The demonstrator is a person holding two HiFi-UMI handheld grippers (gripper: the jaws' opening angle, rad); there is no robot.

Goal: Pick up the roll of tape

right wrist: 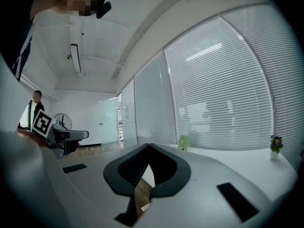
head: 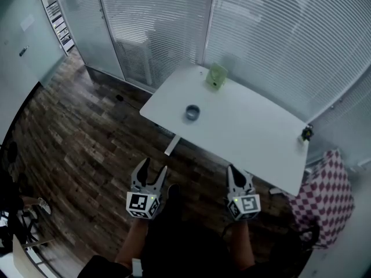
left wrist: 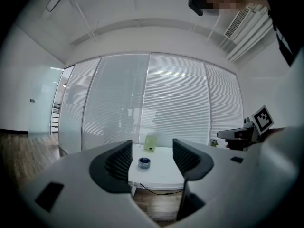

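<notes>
The roll of tape (head: pixel 192 112) is a small blue-grey ring lying flat on the white table (head: pixel 249 138), near its left end. Between the left jaws it shows far off as the same tape (left wrist: pixel 144 163). My left gripper (head: pixel 150 170) is open and empty, held over the wooden floor well short of the table. My right gripper (head: pixel 238 174) is shut with nothing in it, just before the table's near edge. In the right gripper view its jaws (right wrist: pixel 148 161) meet at the tips.
A pale green container (head: pixel 216 76) stands at the table's far edge. A small potted plant (head: pixel 306 133) sits at the right corner. A pink checkered seat (head: pixel 324 196) is beside the table's right end. Blinds and glass walls close off the back.
</notes>
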